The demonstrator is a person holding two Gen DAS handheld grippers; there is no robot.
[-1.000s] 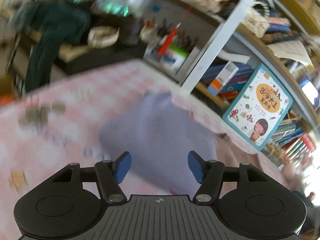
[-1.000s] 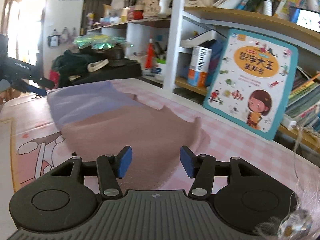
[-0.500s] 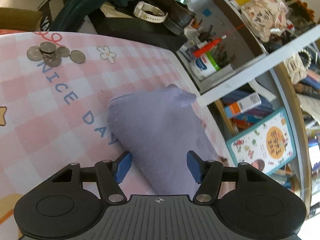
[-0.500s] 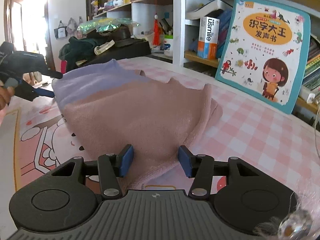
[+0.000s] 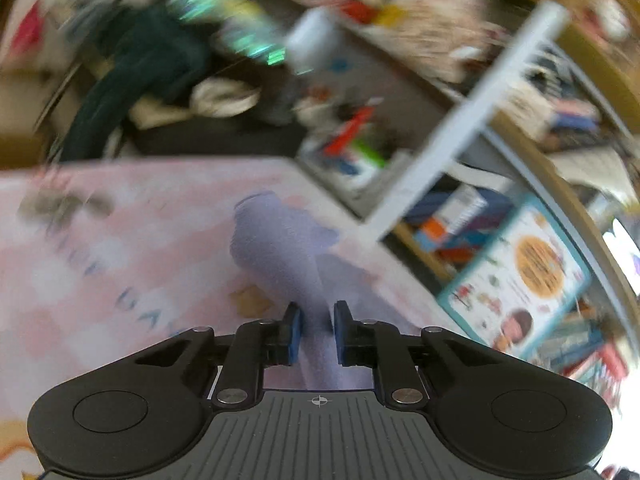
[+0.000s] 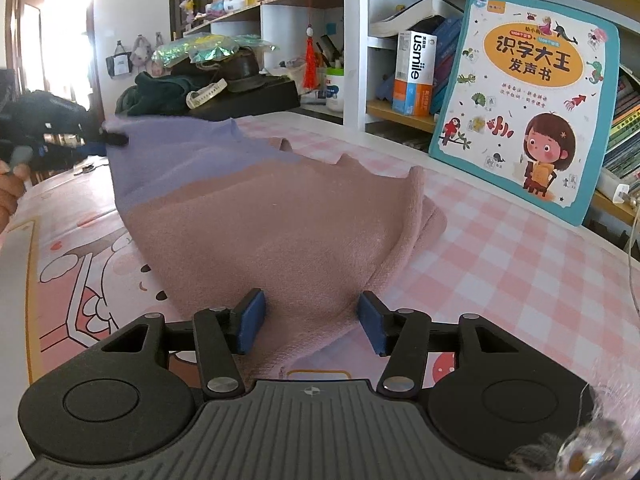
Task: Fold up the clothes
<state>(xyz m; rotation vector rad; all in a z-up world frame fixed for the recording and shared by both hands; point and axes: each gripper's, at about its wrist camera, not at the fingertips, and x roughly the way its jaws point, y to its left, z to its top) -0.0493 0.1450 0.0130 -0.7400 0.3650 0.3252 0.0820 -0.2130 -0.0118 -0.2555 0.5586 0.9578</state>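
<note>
A soft garment, purple (image 6: pixel 180 156) at one end and dusty pink (image 6: pixel 280 216) at the other, lies on the pink checked table mat (image 6: pixel 500 264). My left gripper (image 5: pixel 316 332) is closing, its blue pads pinching the purple cloth (image 5: pixel 276 248). The right wrist view shows that left gripper (image 6: pixel 108 138) at the far left, holding the purple edge up off the mat. My right gripper (image 6: pixel 310 322) stands open low over the near pink end, with a fold of cloth between its fingers and no squeeze visible. The left wrist view is badly blurred.
A children's picture book (image 6: pixel 528 92) leans on the bookshelf along the far side of the table. A black case with dark clothes and a hat (image 6: pixel 240 92) sits at the far end. Several coins (image 5: pixel 60 204) lie on the mat. A person's hand (image 6: pixel 8 188) holds the left gripper.
The left jaws have gone from wide apart to pinched on the purple cloth, whose edge now rises off the mat. The right gripper has crept nearer, with the pink fold between its fingers.
</note>
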